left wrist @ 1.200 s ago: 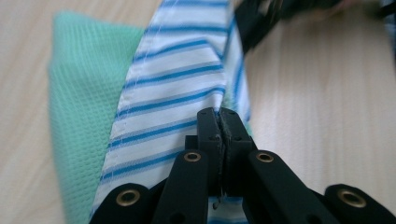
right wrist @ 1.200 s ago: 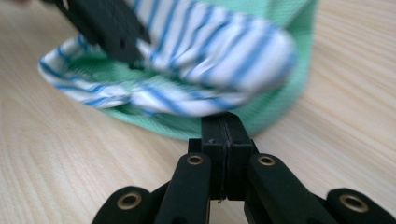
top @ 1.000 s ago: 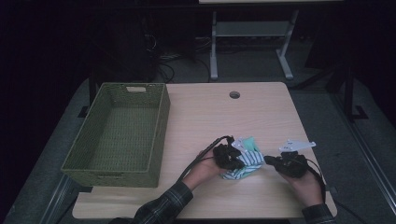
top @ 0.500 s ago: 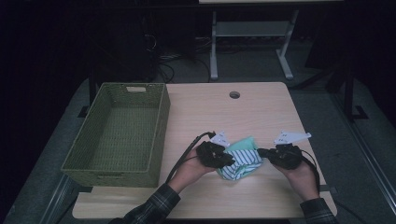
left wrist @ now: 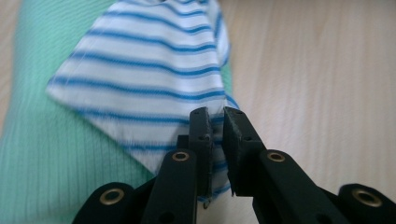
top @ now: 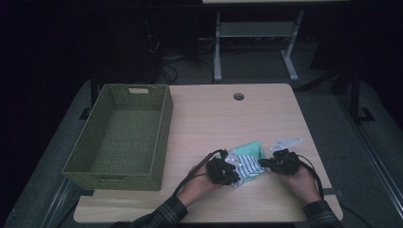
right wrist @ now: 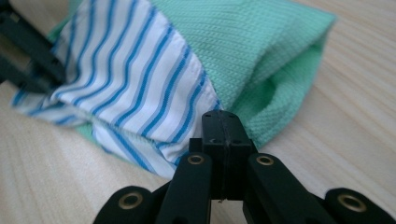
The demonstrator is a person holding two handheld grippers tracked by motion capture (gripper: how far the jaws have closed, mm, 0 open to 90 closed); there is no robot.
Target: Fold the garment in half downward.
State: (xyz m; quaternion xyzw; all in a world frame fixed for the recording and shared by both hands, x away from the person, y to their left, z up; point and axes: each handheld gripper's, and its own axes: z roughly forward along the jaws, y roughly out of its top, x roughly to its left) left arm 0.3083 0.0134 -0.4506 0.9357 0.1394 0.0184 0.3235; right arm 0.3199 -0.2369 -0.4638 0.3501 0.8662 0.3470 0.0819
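Black jaws of left gripper nearly together, thin gap btwn tips, striped cloth edge pinched in that gap – jaws have just been closing a bit after a brief opening, cloth btwn them throughout. Right gripper jaws fully together, tips flush, clamped on a fold of the striped white/blue cloth at its near hem

High view: left gripper at cloth's left end, right gripper at its right end, cloth bundle stretched btwn them, low on the table, near front-right area. Each gripper held in a hand, plaid sleeves coming in from bottom edge, cables trailing back

Cloth = 2 layers: striped piece on top, green knit piece under/behind it, folded over w/ rounded fold showing in right gripper view. In left gripper view green knit lies left of stripes, flat on wood

Further out: green woven basket at table's left, well apart from cloth. Round cable hole near table's far edge. Floor beyond dark, white frame legs at back
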